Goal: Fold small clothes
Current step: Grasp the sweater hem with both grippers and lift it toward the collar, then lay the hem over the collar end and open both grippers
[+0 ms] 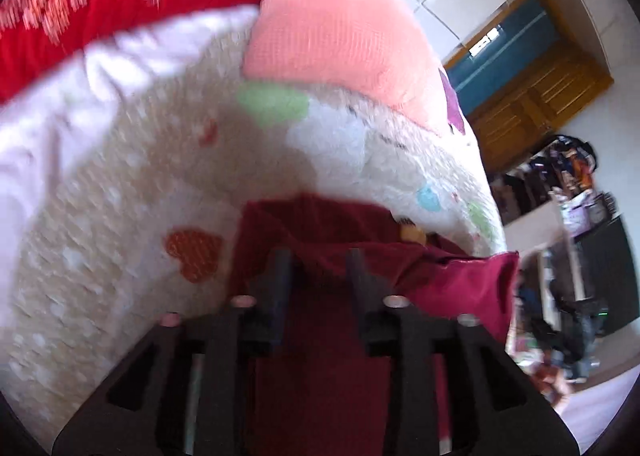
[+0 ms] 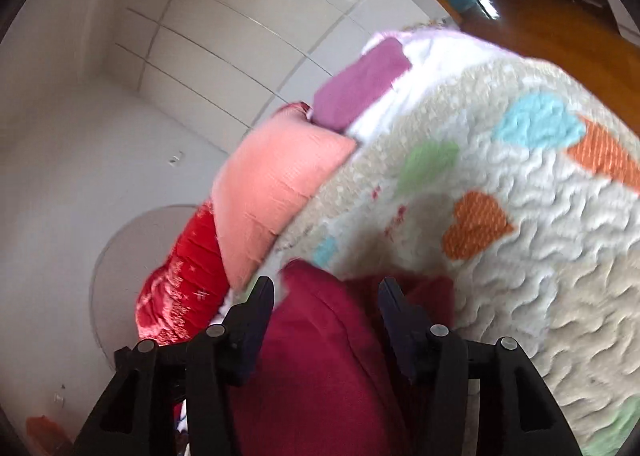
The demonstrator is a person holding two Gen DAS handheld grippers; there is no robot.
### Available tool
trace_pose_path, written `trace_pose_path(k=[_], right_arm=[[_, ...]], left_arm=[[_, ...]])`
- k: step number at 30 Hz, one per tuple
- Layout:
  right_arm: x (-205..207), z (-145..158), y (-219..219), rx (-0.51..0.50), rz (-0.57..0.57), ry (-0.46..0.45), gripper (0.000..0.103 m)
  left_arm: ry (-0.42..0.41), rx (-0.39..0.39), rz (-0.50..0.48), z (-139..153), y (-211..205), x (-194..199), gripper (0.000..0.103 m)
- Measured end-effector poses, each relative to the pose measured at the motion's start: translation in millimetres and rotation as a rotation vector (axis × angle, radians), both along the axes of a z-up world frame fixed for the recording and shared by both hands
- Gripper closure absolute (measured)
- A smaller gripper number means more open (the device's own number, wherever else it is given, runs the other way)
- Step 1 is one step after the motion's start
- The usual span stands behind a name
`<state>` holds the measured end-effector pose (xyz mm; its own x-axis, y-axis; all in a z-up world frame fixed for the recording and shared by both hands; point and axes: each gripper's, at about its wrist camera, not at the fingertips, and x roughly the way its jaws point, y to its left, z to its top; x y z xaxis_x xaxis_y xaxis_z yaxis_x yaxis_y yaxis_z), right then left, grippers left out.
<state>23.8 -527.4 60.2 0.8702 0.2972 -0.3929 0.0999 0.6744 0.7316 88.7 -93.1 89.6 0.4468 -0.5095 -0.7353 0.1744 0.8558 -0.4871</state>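
With the maroon garment (image 1: 320,240) lying between both spread tongs, left (image 1: 320,260) and right (image 2: 326,288), on the heart-patterned quilt (image 2: 520,296) ahead, pinching matching corners would likely fold evenly.

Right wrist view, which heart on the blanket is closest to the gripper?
The whole orange heart, just up and right of the right gripper. The green and blue hearts lie farther up the blanket.
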Motion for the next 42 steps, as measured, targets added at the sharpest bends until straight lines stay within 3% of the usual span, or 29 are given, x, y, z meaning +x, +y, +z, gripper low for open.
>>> trace_pose_path(k=[1, 6, 8, 10, 13, 16, 18, 21, 26, 30, 32, 35, 39, 42], right_arm=[[-2, 6, 2, -0.005, 0.032, -0.002, 0.05], [-2, 21, 48, -0.242, 0.145, 0.054, 0.05], [9, 17, 71, -0.343, 0.197, 0.092, 0.052], [19, 8, 84, -0.442, 0.181, 0.144, 0.054], [42, -10, 75, -0.503, 0.08, 0.207, 0.055], [69, -40, 60, -0.486, 0.047, 0.305, 0.055], [77, -49, 58, -0.51, 0.035, 0.32, 0.056], [78, -47, 59, -0.523, 0.025, 0.315, 0.056], [44, -19, 59, -0.454, 0.036, 0.254, 0.056], [24, -4, 78, -0.509, 0.113, 0.207, 0.054], [23, -12, 82, -0.536, 0.138, 0.234, 0.052], [39, -41, 79, -0.585, 0.143, 0.348, 0.052], [35, -23, 86, -0.566, 0.131, 0.368, 0.052], [4, -2, 95, -0.525, 0.134, 0.288, 0.052]], left_arm=[[-0.035, 0.017, 0.012, 6, -1, -5, 0.042], [-0.062, 0.004, 0.013, 10, -8, -11, 0.041], [-0.064, 0.049, -0.007, 5, -21, -9, 0.041], [-0.066, 0.092, 0.004, -2, -29, -5, 0.041], [-0.019, 0.185, 0.076, -24, -40, 15, 0.041], [0.052, 0.265, 0.104, -54, -49, 39, 0.041], [0.053, 0.294, 0.123, -63, -51, 49, 0.036], [0.078, 0.259, 0.133, -69, -46, 56, 0.036], [0.002, 0.234, 0.114, -47, -36, 38, 0.036], [-0.06, 0.265, 0.07, -30, -40, 22, 0.036], [-0.067, 0.275, 0.056, -26, -42, 17, 0.036], [-0.075, 0.292, 0.064, -18, -41, 1, 0.036], [-0.107, 0.313, 0.062, -8, -41, -32, 0.036], [-0.156, 0.319, 0.078, -6, -36, -59, 0.036]])
